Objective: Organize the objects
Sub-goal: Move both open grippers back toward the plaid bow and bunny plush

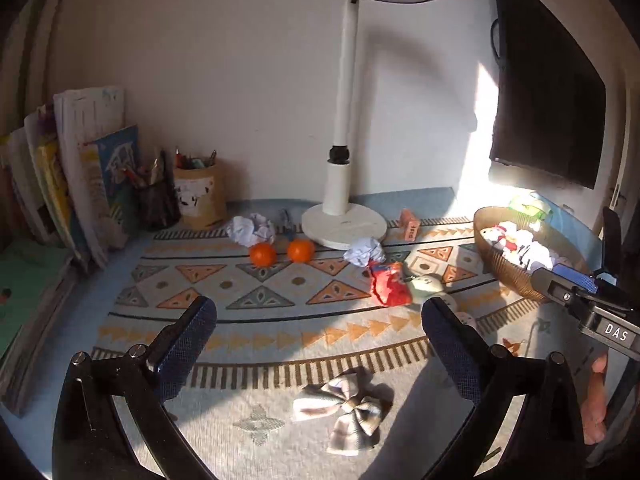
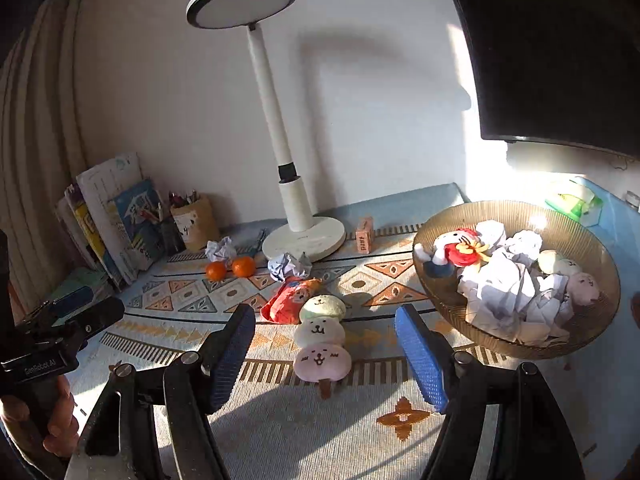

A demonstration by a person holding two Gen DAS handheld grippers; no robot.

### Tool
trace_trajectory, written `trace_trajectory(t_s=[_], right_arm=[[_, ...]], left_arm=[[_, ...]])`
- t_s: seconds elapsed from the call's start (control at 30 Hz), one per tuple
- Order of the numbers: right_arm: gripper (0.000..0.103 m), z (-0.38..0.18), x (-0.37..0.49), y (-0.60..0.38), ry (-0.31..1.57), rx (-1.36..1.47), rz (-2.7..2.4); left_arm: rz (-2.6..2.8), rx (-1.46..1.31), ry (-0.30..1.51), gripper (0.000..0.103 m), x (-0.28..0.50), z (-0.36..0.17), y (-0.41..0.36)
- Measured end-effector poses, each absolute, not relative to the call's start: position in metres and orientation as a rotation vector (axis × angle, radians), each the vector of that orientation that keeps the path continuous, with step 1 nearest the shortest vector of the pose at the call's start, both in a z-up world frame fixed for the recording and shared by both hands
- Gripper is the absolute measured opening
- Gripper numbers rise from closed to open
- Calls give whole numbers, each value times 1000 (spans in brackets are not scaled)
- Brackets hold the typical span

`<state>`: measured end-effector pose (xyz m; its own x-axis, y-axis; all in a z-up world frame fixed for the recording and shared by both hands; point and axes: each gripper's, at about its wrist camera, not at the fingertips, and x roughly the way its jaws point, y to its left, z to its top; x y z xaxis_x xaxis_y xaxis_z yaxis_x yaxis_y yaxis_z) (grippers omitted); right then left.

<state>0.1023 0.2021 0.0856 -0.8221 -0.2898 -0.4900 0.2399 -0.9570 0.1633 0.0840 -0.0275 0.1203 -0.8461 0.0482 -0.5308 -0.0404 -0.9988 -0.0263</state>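
Both grippers hover above a patterned mat (image 1: 280,320) that covers the counter, and neither holds anything. The left gripper (image 1: 320,344) has its jaws spread wide, with only bare mat between them; a striped fabric bow (image 1: 344,408) lies on the mat just below that gap. The right gripper (image 2: 325,356) has its jaws apart too, and between them, lying on the mat, is a plush skewer of three round faces (image 2: 322,332) (green, white and pink, on a small stick); the pads do not touch it.

Just beside the skewer's green end lies a red snack packet (image 2: 286,300), and behind that a crumpled paper ball (image 2: 290,266). Two oranges (image 1: 282,253) sit side by side further back, near a second crumpled paper (image 1: 250,229) and the round base of a white desk lamp (image 1: 344,224). A small orange block (image 1: 410,224) stands to the right of the lamp base.

At the right edge of the mat sits a ribbed amber bowl (image 2: 432,240), holding crumpled papers, a red-and-white plush toy (image 2: 456,248) and some round plush faces. Books (image 1: 76,184) lean against the wall at the far left, next to two pen holders (image 1: 180,196). A dark monitor (image 1: 548,88) hangs at upper right.
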Motion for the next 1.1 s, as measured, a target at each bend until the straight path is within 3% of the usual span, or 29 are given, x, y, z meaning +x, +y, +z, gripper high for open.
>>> trace_trajectory(t_s=[0.27, 0.43, 0.57, 0.77, 0.97, 1.07, 1.1], right_arm=[[72, 35, 70, 187, -43, 921, -2771], [72, 31, 61, 195, -104, 977, -2772], [72, 30, 57, 199, -130, 1013, -2779], [72, 27, 52, 202, -139, 1056, -2768], [72, 21, 28, 181, -103, 1177, -2696], [72, 16, 12, 164, -6, 1214, -2715], [72, 15, 8, 163, -23, 1223, -2697]], left_arm=[[2885, -1062, -270, 102, 77, 56, -64], [2848, -1042, -101, 102, 96, 67, -52], [2788, -1030, -135, 102, 93, 60, -35], [2788, -999, 15, 102, 90, 58, -9], [2768, -1085, 9, 102, 87, 53, -7], [2687, -1197, -99, 102, 75, 46, -4], [2642, -1253, -131, 95, 69, 42, -3]])
